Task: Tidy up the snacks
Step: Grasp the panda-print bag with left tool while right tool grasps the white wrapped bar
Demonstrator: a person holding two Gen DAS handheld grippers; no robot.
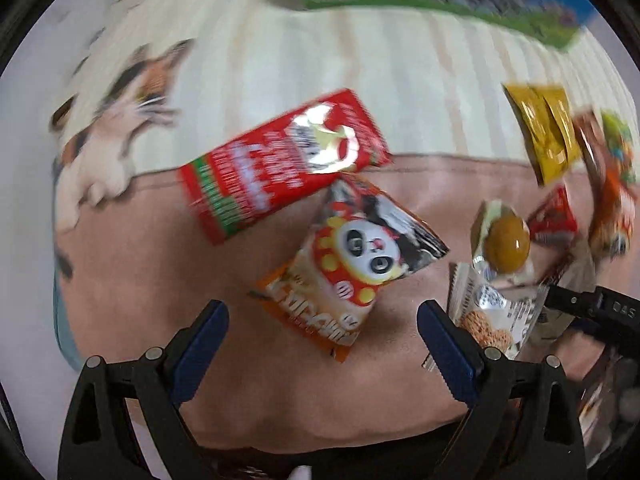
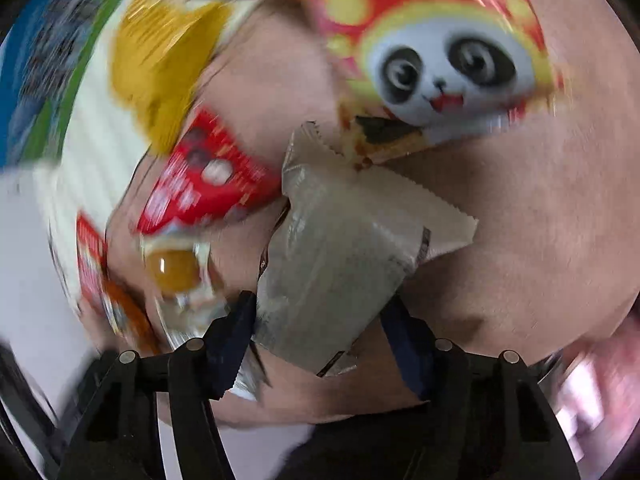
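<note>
My right gripper [image 2: 320, 320] is squeezing one end of a gray wrapped snack [image 2: 340, 248], held up over the pink cloth [image 2: 520, 220]. My left gripper [image 1: 322, 322] is wide apart with nothing in it, just above the panda packet [image 1: 352, 256]. The red box [image 1: 280, 164] lies touching that packet. I think I should carry the gray snack slowly, since I only hold its edge and it could slip.

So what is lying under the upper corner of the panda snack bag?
The panda snack bag overlaps the lower edge of the red box, which rests on the pink cloth. Whatever else lies beneath the bag is covered.
</note>
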